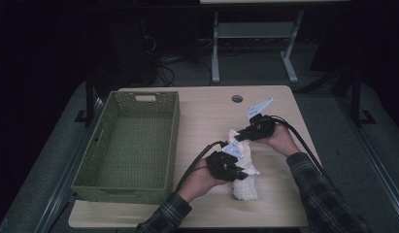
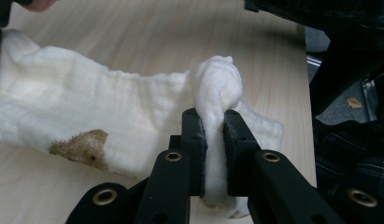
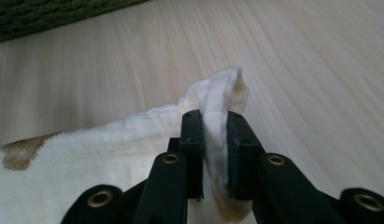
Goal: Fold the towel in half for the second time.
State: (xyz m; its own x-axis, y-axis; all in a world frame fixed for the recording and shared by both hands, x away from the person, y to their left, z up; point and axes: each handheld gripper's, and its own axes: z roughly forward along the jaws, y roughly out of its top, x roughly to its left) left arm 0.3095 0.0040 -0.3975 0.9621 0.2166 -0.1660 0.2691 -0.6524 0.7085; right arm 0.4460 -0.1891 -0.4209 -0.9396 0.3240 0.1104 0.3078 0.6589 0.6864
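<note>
The cloth (image 1: 243, 167) is pinched at two spots, and I have both tools on it. My left gripper (image 2: 213, 149) has its jaws nearly closed on a bunched fold of the white fabric, which bulges out above the pads (image 2: 195, 140); the grip looks firm enough to carry that end. My right gripper (image 3: 213, 149) is the same, jaws clamped close together on a thin folded corner that pokes up between them. In the high view the left gripper (image 1: 229, 162) sits at the near end of the cloth and the right gripper (image 1: 250, 130) at the far end, so I judge the two holds are there to stretch the piece out or carry it as a span instead of a lump. Between them the fabric sags toward the table (image 1: 207, 111); a brown print (image 2: 82, 147) shows on its lower edge. The cloth lies on the right half of the tabletop, well apart from the green woven basket (image 1: 97, 187), which stands on the left half. My guess is the basket is where this goes, so the next move needs both hands travelling left together.
</note>
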